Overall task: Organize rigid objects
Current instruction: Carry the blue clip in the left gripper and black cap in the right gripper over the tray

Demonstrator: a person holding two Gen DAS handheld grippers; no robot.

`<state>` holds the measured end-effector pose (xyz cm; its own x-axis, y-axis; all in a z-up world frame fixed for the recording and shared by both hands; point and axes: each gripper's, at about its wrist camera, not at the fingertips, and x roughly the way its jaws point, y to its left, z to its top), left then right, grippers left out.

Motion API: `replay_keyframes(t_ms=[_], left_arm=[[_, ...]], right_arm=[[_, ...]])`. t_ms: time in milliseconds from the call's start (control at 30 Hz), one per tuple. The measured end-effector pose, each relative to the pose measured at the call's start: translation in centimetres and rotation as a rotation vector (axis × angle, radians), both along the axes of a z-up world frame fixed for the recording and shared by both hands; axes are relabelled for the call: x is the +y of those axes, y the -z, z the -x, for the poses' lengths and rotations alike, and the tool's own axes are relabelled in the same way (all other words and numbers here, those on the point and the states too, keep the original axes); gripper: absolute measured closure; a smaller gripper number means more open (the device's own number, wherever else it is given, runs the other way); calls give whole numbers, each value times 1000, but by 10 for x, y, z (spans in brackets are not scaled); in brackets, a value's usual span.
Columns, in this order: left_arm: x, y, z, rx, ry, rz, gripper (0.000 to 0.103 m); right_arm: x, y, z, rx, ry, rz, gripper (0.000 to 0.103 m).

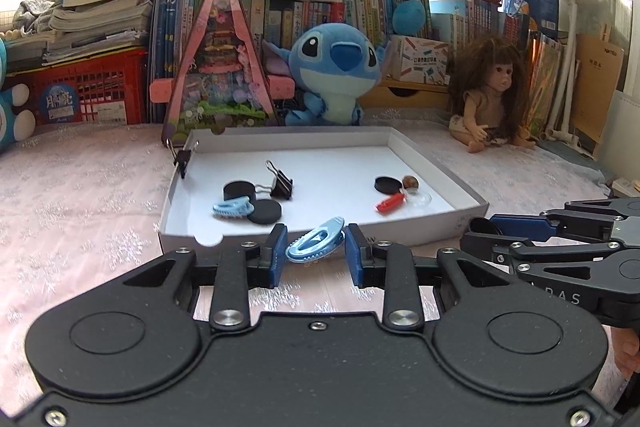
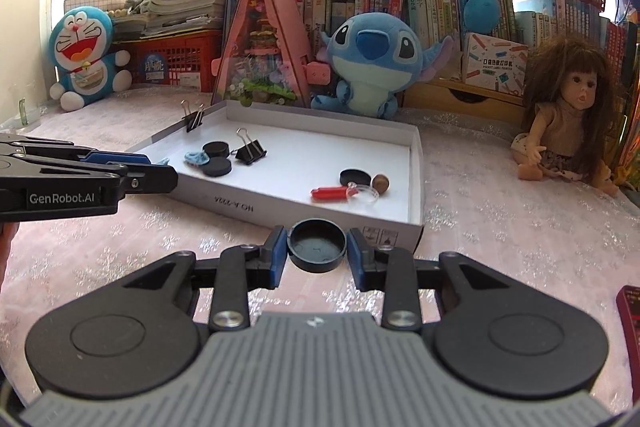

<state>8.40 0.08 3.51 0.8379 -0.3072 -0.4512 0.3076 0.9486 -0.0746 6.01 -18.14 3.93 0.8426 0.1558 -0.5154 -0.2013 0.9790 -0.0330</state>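
Observation:
My left gripper (image 1: 316, 249) is shut on a light blue hair clip (image 1: 315, 245), held just before the near wall of the white box lid (image 1: 424, 157). My right gripper (image 2: 317, 247) is shut on a black round cap (image 2: 317, 245), held before the same box (image 2: 416, 163). Inside lie another blue hair clip (image 1: 233, 207), black discs (image 1: 264, 211), a black binder clip (image 1: 280, 183), a red-handled magnifier (image 1: 394, 203), a brown nut (image 1: 410, 181). Another binder clip (image 1: 183, 159) grips the left wall.
Pink patterned cloth (image 1: 80, 211) covers the surface. Behind the box stand a Stitch plush (image 1: 336, 75), a pink triangular model house (image 1: 222, 67), a doll (image 1: 490, 91), books and red crates (image 1: 92, 91). A Doraemon plush (image 2: 84, 59) sits far left. A dark red object (image 2: 630, 331) lies at the right edge.

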Motion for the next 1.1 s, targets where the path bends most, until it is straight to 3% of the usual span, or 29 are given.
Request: replay_keyframes(t_ms=[367,967,1100], left_arm=[[-6,-14,-41,-17,-36,23,74],[-32,15,-105,60,-56,-1,74],[-32,12,-111,38,-46,-22,74]], right_arm=[[-7,-12,-33,-9,43,-59,65],[-1,1,-91,37,77,-149,66],[-5,4,-101,51,94,-140,66]])
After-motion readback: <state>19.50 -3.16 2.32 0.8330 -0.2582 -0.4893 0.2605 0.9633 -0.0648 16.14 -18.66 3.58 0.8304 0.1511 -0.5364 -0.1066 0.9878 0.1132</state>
